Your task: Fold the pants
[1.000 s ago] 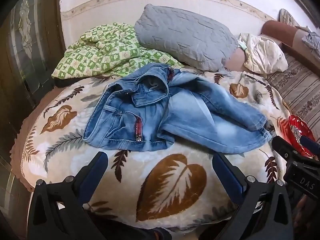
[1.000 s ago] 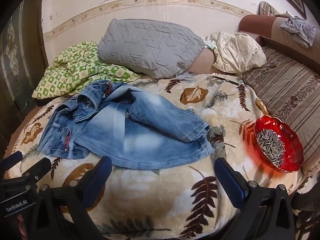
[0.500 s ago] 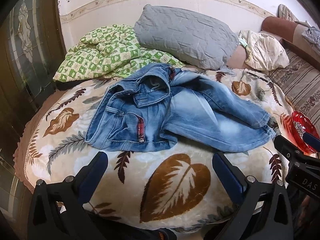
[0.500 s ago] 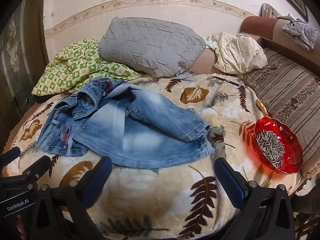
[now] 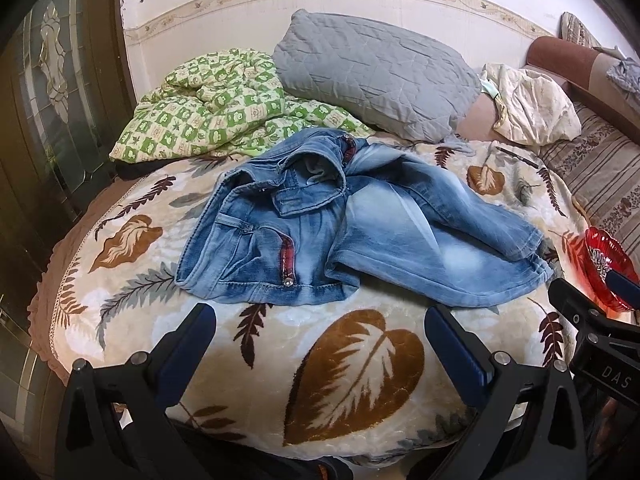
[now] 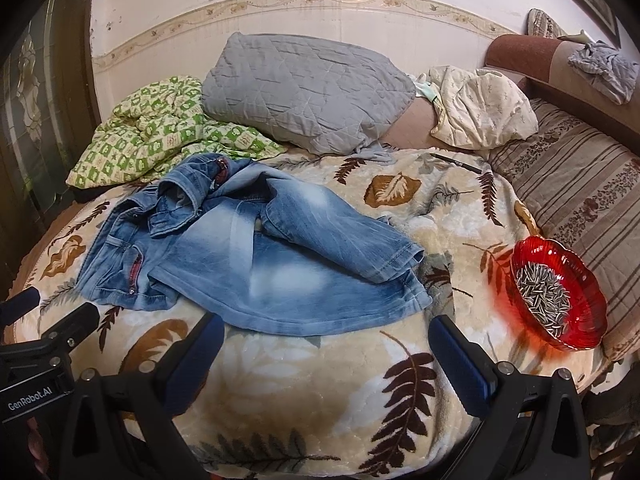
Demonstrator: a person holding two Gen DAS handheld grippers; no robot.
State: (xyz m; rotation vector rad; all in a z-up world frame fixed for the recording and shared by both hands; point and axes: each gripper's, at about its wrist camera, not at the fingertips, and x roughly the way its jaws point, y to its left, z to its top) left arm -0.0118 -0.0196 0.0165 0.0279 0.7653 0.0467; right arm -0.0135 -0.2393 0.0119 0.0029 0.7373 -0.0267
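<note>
**Jeans loose on the bed, both grippers empty**

While the jeans (image 5: 352,232) lie crumpled and unfolded mid-blanket (image 5: 352,364), your left gripper (image 5: 316,344) and right gripper (image 6: 326,354) hover just short of their near edge, jaws spread wide, holding nothing. Right of the jeans' hems, a red bowl (image 6: 560,292) holds sunflower seeds (image 6: 546,296). Beyond the jeans rest a green checked quilt (image 5: 224,108), a grey pillow (image 5: 376,72) and a pen (image 6: 456,162).
</note>
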